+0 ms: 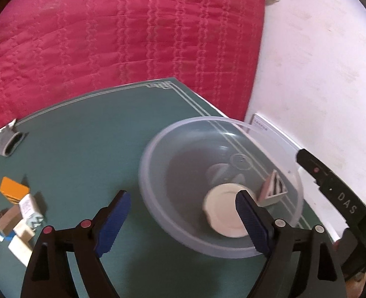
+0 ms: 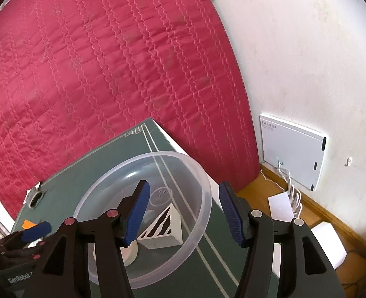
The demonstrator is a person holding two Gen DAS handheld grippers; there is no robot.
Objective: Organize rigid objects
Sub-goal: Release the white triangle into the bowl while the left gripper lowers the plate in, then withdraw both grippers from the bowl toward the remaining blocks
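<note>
Two grippers hang over a green table, both with blue-padded jaws spread wide and empty. Left gripper straddles the near-left rim of a clear plastic bowl, its right finger inside the bowl above a round cream lid. Right gripper sits over the bowl's right rim, left finger inside, right finger outside.

Bowl stands near the table's right edge. Inside lies a triangular box, white with black stripes, apex pointing far, long base toward the near side; the lid lies flat just left of it.

Left view alone shows small boxes, orange, white and tan, heaped at the table's near-left, well apart from the bowl. Right view alone shows a white wall panel at right.
</note>
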